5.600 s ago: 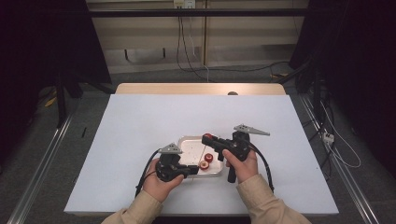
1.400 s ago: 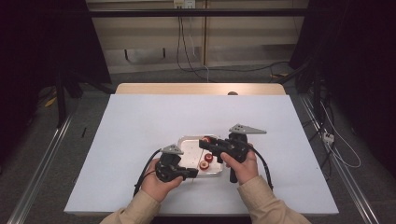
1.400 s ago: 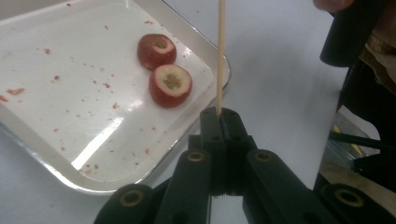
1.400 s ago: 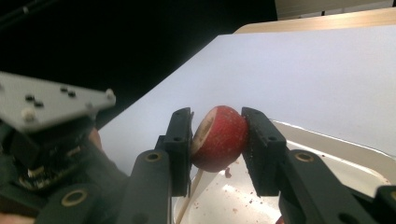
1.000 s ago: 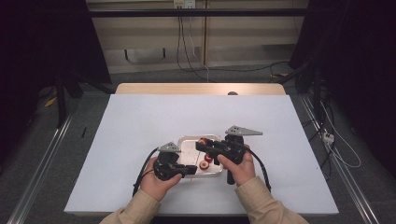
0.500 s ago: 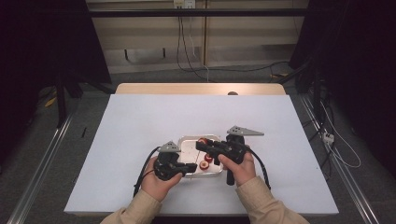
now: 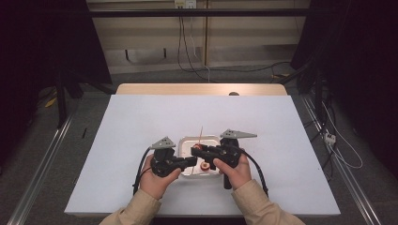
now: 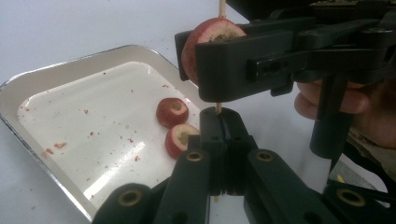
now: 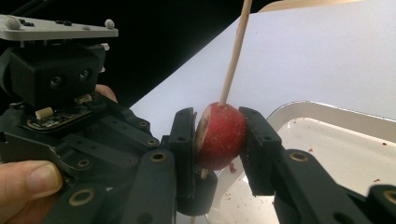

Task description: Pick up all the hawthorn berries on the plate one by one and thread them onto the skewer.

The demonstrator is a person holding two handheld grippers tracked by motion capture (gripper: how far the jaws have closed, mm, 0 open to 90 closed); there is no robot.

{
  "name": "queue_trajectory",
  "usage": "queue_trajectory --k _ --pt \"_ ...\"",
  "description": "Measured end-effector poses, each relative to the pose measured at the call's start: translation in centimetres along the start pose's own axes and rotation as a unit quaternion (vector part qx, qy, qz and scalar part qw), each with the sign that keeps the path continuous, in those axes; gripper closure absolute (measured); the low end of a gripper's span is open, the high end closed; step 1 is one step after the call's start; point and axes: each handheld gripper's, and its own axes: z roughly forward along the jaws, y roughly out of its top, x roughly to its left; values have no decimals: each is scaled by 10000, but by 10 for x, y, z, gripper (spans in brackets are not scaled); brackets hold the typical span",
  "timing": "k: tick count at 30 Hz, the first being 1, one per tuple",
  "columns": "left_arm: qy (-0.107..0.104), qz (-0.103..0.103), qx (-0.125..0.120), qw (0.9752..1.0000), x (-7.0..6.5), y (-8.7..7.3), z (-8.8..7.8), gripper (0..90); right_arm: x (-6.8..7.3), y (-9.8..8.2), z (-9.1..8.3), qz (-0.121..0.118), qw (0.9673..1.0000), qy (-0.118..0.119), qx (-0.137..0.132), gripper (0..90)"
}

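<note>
Where the high view looks down on the white table [image 7: 141,140], both grippers are seen brought together over a small metal tray [image 7: 185,143] near the person's edge. The left gripper [image 7: 191,161] and the right gripper [image 7: 199,150] are held close, almost touching, so that one piece can be worked by both. A thin wooden skewer [image 7: 200,133] rises between them, and a cut red fruit piece [image 7: 205,166] lies in the tray beneath.

Seen from the left gripper view, the left gripper's own jaws [image 8: 223,126] are closed tight on the lower end of the skewer [image 8: 218,109], presumably to keep it upright and steady. Above them, the right gripper [image 8: 219,56] is clamped on a red fruit half [image 8: 210,35] through which the stick passes. Two more fruit halves [image 8: 172,112] rest, cut side up, in the tray [image 8: 70,70], apparently waiting to be threaded.

From the right gripper view, the right gripper's jaws [image 9: 219,135] are pressed against both sides of the fruit [image 9: 219,135], partly closed to its width. The skewer [image 9: 236,51] emerges from its top and bottom, so the grip seems meant for sliding the fruit along the stick. The left gripper [image 9: 198,189] is just below it.
</note>
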Motion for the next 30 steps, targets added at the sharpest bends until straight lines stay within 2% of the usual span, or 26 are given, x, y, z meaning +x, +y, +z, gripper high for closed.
queue_trajectory --k 4,7,12,16,19,21,26,30 --pt "-33 -74 65 9999 2 -3 0 886 0 -1 1 -35 10000 -19 2 682" --pt "5 -53 142 9999 3 -5 0 862 -1 1 -1 2 9999 -57 -106 682" --pt "-50 -45 220 9997 3 -7 2 857 -3 4 -3 45 9998 -89 -196 682" --pt "-69 -80 180 9998 4 -8 4 877 -3 4 -3 62 9997 -72 -209 682" --pt "-21 -107 316 9994 1 -7 3 900 -3 3 -2 61 9998 -74 -163 683" --pt "-12 -172 259 9995 0 -6 3 900 -2 3 -1 58 9998 -63 -198 687" --pt "1 -158 292 9994 -2 -5 4 900 2 3 -2 39 9997 -60 -239 692" --pt "-63 -169 228 9996 -2 -4 3 900 1 4 -3 45 9996 -75 -277 684"
